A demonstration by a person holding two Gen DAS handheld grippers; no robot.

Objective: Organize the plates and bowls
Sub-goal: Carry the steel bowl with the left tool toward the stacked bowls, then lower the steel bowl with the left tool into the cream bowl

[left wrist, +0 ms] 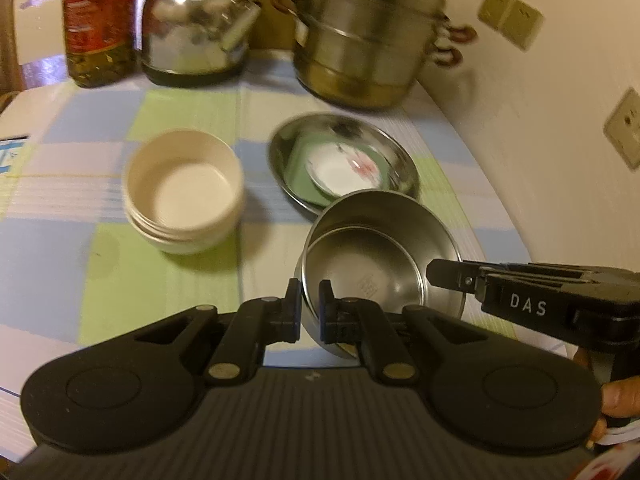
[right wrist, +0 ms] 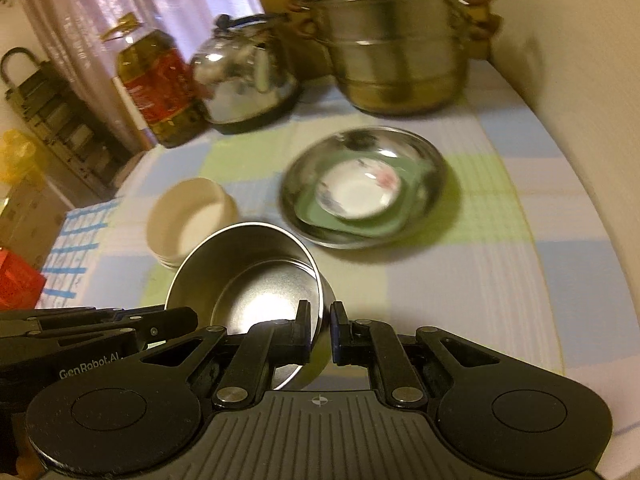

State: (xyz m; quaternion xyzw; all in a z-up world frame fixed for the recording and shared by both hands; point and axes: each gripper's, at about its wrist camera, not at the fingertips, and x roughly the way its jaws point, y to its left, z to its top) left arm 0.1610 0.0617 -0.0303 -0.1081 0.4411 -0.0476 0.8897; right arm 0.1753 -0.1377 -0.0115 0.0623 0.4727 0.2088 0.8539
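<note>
Two nested steel bowls (left wrist: 372, 272) (right wrist: 248, 272) hang tilted above the checked tablecloth. My left gripper (left wrist: 310, 292) is shut on their left rim, one finger inside and one outside. My right gripper (right wrist: 320, 312) is shut on the opposite rim, and it shows in the left wrist view as a black arm (left wrist: 440, 272). My left gripper (right wrist: 188, 320) reaches in from the left in the right wrist view. Beyond stand stacked cream bowls (left wrist: 184, 192) (right wrist: 188, 216). A steel plate (left wrist: 280, 148) (right wrist: 436, 160) holds a green square plate (left wrist: 300, 176) (right wrist: 384, 224) with a white flowered saucer (left wrist: 344, 172) (right wrist: 356, 192) on top.
At the back of the table stand a tall steel steamer pot (left wrist: 368, 40), a shiny kettle (left wrist: 196, 32) and an oil bottle (left wrist: 98, 20). A wall with sockets (left wrist: 540, 120) bounds the table's right side. A dark rack (right wrist: 52, 120) stands off the table's left.
</note>
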